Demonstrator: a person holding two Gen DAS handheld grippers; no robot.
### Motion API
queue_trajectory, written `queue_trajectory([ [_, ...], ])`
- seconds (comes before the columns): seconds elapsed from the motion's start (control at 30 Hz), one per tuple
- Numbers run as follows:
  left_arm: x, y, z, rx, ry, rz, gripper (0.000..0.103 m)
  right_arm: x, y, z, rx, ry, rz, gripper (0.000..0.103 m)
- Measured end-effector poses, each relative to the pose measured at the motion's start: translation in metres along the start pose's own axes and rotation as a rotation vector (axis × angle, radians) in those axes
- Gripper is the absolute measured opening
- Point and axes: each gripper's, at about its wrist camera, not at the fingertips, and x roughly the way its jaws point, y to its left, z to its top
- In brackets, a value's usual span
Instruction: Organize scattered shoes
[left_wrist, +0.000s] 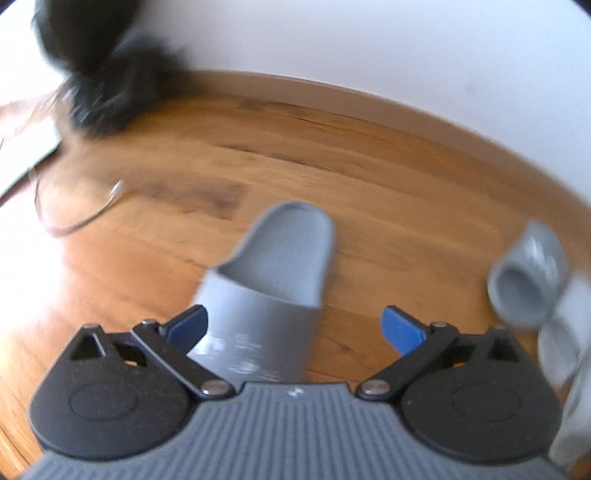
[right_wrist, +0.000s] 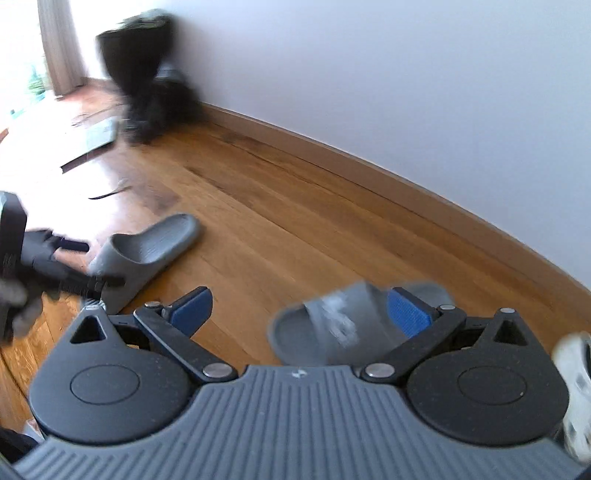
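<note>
Spreading wide, the jaws of the left gripper (left_wrist: 293, 326) are seen straddling the strap end of a grey slide sandal (left_wrist: 269, 291) without gripping it; the sandal lies flat on the wooden floor (left_wrist: 388, 206), toe pointing away. The right gripper (right_wrist: 301, 308) is likewise held wide open and empty, with a second grey slide sandal (right_wrist: 332, 325) lying just beyond and partly behind its right blue pad. A white shoe (right_wrist: 576, 391) is glimpsed at the right edge. Farther off, a blurred black object (right_wrist: 144, 74) is set against the white wall (right_wrist: 406, 74).
</note>
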Motion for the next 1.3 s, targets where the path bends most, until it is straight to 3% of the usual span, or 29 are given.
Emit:
queue_trajectory([
  [0.07, -0.028, 0.029, -0.003, -0.112, -0.059, -0.032, 0.102, 0.028, 0.023, 0.005, -0.076, -0.005, 0.017, 0.102],
  [0.2, -0.059, 0.072, -0.029, -0.234, -0.125, 0.045, 0.102, 0.083, 0.069, 0.014, -0.229, -0.016, 0.052, 0.102],
  [0.43, -0.051, 0.137, -0.050, -0.349, -0.042, 0.133, 0.102, 0.179, 0.150, 0.029, -0.496, -0.034, 0.113, 0.102],
  [0.47, -0.053, 0.141, -0.048, -0.348, -0.047, 0.134, 0.102, 0.193, 0.161, 0.032, -0.534, -0.036, 0.122, 0.099],
  [0.5, -0.055, 0.145, -0.046, -0.346, -0.052, 0.133, 0.102, 0.207, 0.173, 0.034, -0.572, -0.039, 0.130, 0.086],
  [0.53, -0.055, 0.147, -0.045, -0.342, -0.056, 0.131, 0.102, 0.220, 0.184, 0.036, -0.610, -0.041, 0.139, 0.085],
  [0.83, -0.069, 0.159, -0.048, -0.342, -0.118, 0.089, 0.102, 0.213, 0.225, 0.041, -0.607, -0.083, 0.196, 0.085],
  [0.93, -0.072, 0.147, -0.037, -0.315, -0.143, 0.034, 0.102, 0.195, 0.204, 0.038, -0.447, -0.126, 0.173, 0.100],
  [1.1, -0.059, 0.080, 0.000, -0.157, -0.135, -0.168, 0.102, 0.144, 0.172, 0.002, -0.248, -0.125, 0.139, 0.102],
  [1.23, -0.039, -0.031, 0.025, 0.183, -0.116, -0.300, 0.102, 0.098, 0.148, -0.035, -0.114, -0.101, 0.116, 0.102],
  [1.3, -0.020, -0.106, 0.030, 0.375, -0.102, -0.380, 0.102, 0.075, 0.136, -0.054, -0.046, -0.089, 0.104, 0.102],
])
